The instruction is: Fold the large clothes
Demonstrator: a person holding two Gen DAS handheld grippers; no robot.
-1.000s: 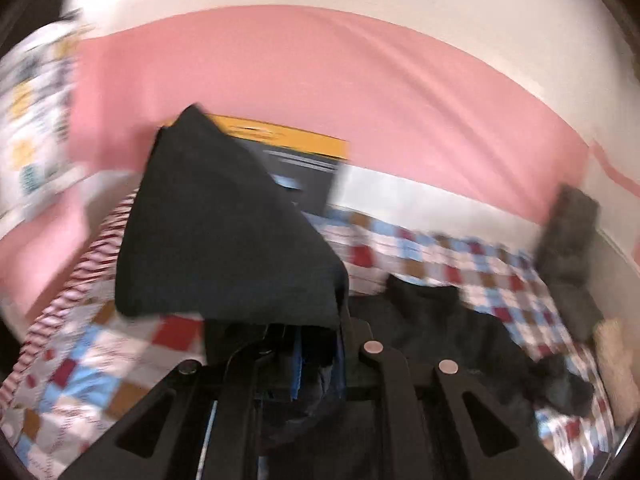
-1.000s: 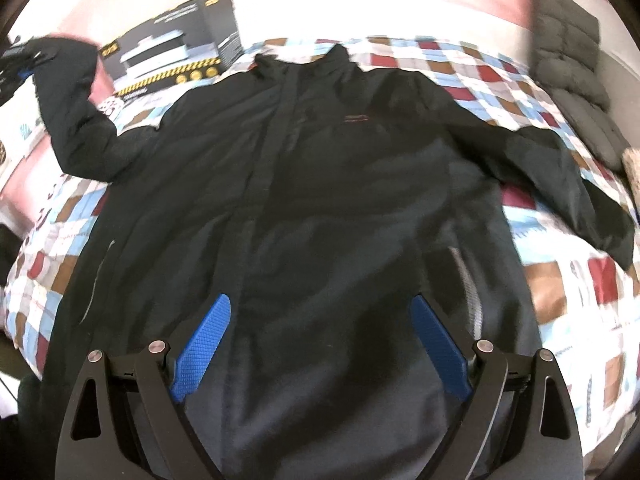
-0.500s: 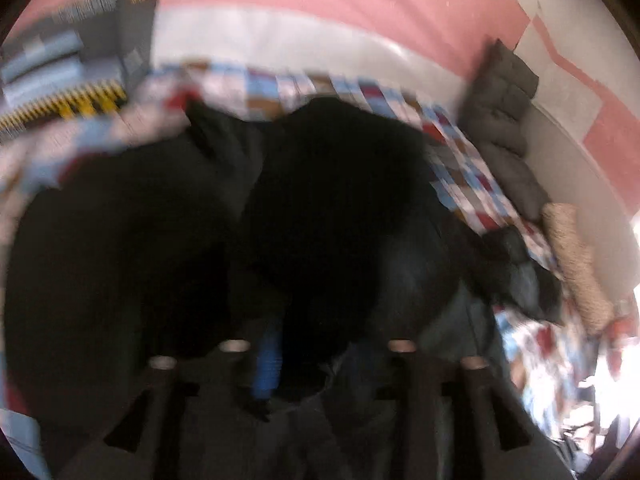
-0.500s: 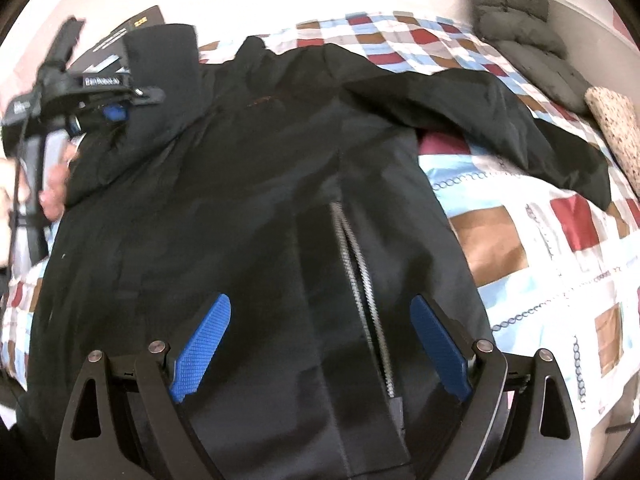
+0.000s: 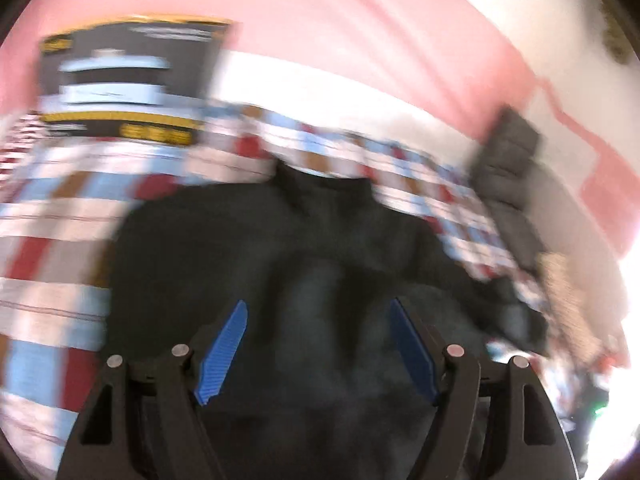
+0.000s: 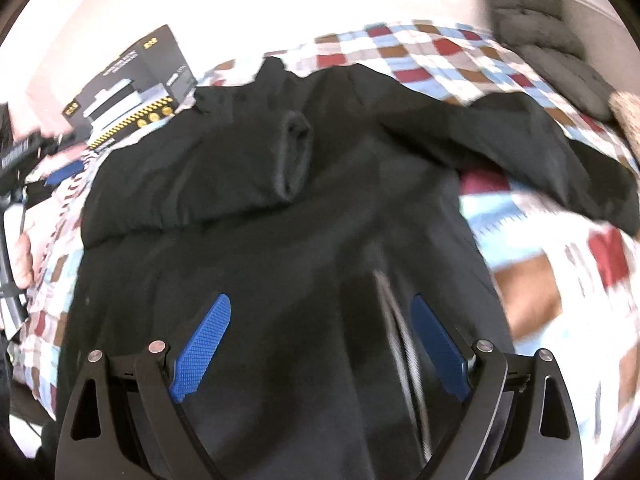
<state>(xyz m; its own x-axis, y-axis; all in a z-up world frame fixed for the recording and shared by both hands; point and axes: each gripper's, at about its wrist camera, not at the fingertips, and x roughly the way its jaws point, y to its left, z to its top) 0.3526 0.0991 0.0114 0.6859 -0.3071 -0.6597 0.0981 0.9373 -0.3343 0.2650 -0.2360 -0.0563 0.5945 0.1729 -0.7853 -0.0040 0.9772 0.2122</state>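
Between your right gripper's (image 6: pixel 320 344) spread, empty jaws lies the black jacket (image 6: pixel 280 280) on the checkered bedspread (image 6: pixel 560 280) — left gripper (image 5: pixel 318 344) equally open. One sleeve (image 6: pixel 192 184) folded at ten o'clock; the other sleeve (image 6: pixel 540 152), at two o'clock, remains.

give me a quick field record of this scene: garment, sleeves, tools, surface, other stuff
garment: black jacket lying spread on the bed, collar toward the wall
left sleeve: folded in across the chest, cuff opening facing up
right sleeve: not folded, stretched out over the quilt
left tool: open, nothing between its fingers, view blurred
right tool: open, above the lower front of the jacket near a zipper
surface: checked quilt in red, blue, brown, white
other: black and yellow box by the wall; grey cushion at the far right
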